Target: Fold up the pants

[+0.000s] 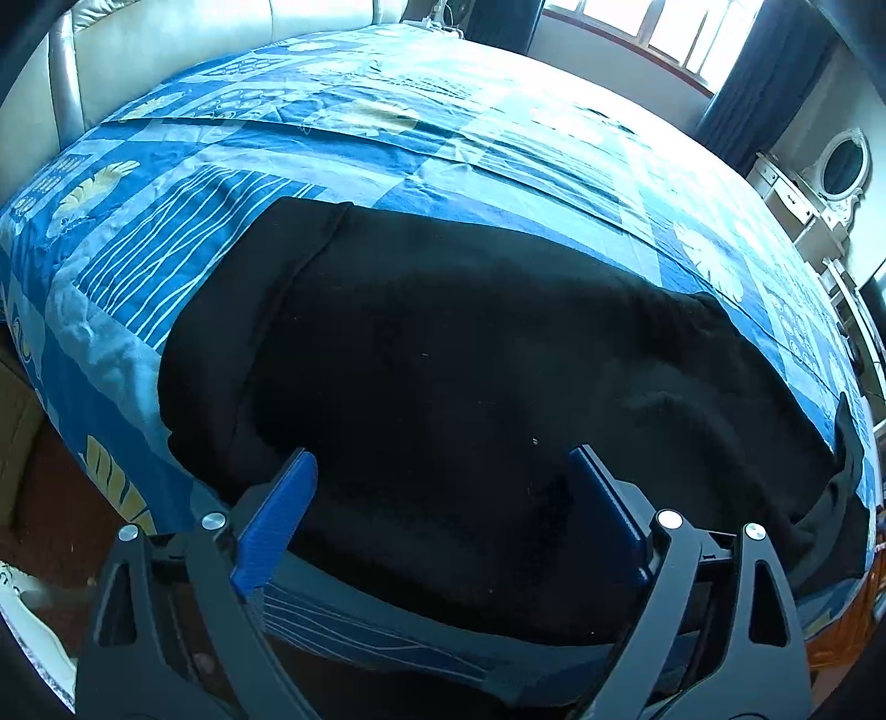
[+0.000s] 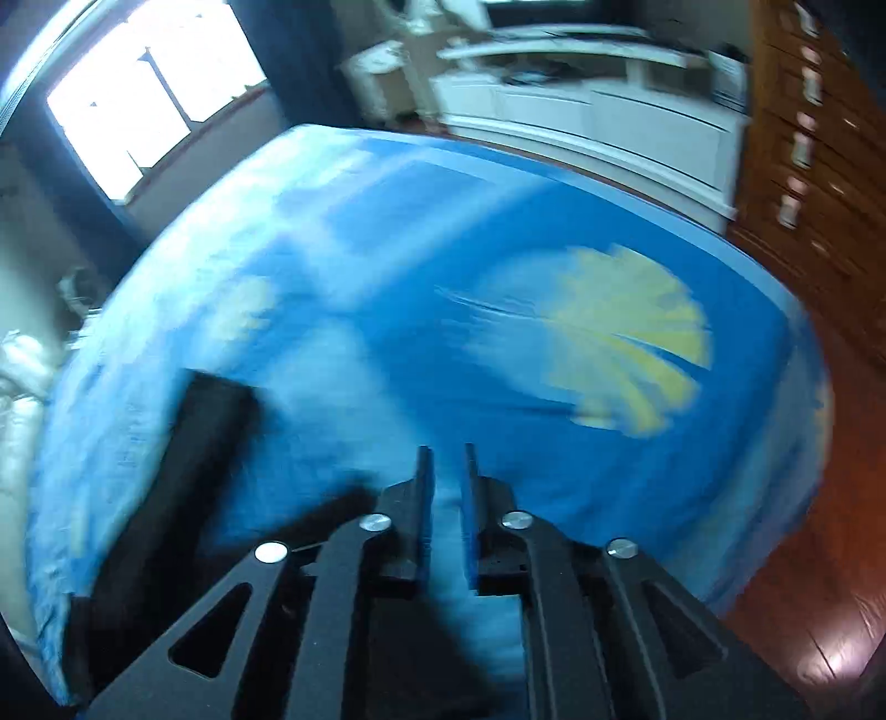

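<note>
A bedroom with a big bed and bright windows

The bed (image 1: 387, 127) has a blue cover with white and yellow leaf shapes. A pale padded headboard (image 1: 166, 39) stands behind it. Sun shines through a window (image 1: 664, 33) with dark blue curtains (image 1: 764, 72). A white dresser with an oval mirror (image 1: 841, 160) stands near a brown wooden floor (image 2: 803, 581).

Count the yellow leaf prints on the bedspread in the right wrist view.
1 clear: a large yellow leaf print on the bedspread, right of centre, beyond the right claw. Blur may hide paler ones at left.
</note>
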Tool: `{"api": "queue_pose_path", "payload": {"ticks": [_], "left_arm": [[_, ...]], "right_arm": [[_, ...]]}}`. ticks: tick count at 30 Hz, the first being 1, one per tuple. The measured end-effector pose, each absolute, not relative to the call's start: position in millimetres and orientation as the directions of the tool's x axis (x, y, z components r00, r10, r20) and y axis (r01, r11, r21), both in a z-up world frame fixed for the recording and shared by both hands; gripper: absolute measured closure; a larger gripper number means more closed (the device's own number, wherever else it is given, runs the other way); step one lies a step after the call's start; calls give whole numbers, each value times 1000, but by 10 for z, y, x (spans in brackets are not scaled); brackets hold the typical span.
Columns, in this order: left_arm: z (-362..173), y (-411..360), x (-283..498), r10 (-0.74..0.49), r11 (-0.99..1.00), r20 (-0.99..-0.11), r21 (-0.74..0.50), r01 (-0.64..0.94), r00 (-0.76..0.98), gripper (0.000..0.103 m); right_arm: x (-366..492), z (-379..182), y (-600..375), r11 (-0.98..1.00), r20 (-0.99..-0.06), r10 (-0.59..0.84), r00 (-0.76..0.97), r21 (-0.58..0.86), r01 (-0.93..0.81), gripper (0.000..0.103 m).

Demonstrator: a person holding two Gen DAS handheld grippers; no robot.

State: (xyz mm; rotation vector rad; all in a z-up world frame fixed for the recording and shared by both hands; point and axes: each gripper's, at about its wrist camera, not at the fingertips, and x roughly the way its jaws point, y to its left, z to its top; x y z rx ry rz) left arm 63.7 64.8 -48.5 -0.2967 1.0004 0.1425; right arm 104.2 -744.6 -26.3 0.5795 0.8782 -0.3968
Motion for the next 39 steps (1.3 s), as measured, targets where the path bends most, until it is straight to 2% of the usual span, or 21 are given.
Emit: {"api": "queue_pose_path", "payload": {"ticks": [2, 3, 6, 10, 15, 20, 22, 24, 26, 28, 35, 39], "left_arm": [[-491, 651, 632, -20, 951, -842, -182, -249, 538, 11], [-494, 652, 627, -22, 951, -842, -184, -249, 540, 11], [-506, 650, 614, -26, 950, -837, -191, -247, 546, 10], [-520, 636, 589, -30, 954, -831, -191, -233, 556, 9], [-529, 660, 584, -49, 952, -828, -209, -225, 558, 8], [-536, 672, 608, -64, 951, -833, -218, -219, 550, 6], [-537, 666, 609, -62, 952, -833, -215, -219, 549, 6], [-537, 657, 608, -58, 953, -833, -210, -217, 550, 6], [-537, 656, 606, -57, 954, -833, -208, -217, 550, 6], [-538, 653, 603, -59, 954, -833, -210, -216, 550, 6], [-536, 620, 576, -35, 959, -832, -184, -217, 554, 6], [-533, 611, 559, -26, 957, -833, -180, -227, 553, 6]], "right_arm": [[1329, -136, -7137, 803, -791, -53, 610, 329, 497, 52], [1459, -89, -6991, 810, -785, -27, 618, 345, 474, 47], [2005, -159, -6560, 803, -798, 58, 600, 395, 446, 47], [2641, -398, -6175, 794, -855, 41, 517, 342, 502, 47], [3123, -656, -5948, 793, -916, -141, 375, 122, 597, 47], [3169, -806, -5976, 778, -936, -215, 278, 8, 629, 47], [3159, -813, -6004, 766, -936, -216, 279, 15, 642, 55], [3077, -772, -6091, 763, -935, -187, 300, 54, 644, 78], [2937, -687, -6205, 743, -925, -105, 364, 170, 647, 93], [2683, -494, -6325, 720, -883, -45, 467, 295, 628, 93], [1514, 38, -6697, 665, -719, 33, 695, 535, 522, 94], [727, 89, -6941, 609, -661, 12, 750, 600, 519, 94]]}}
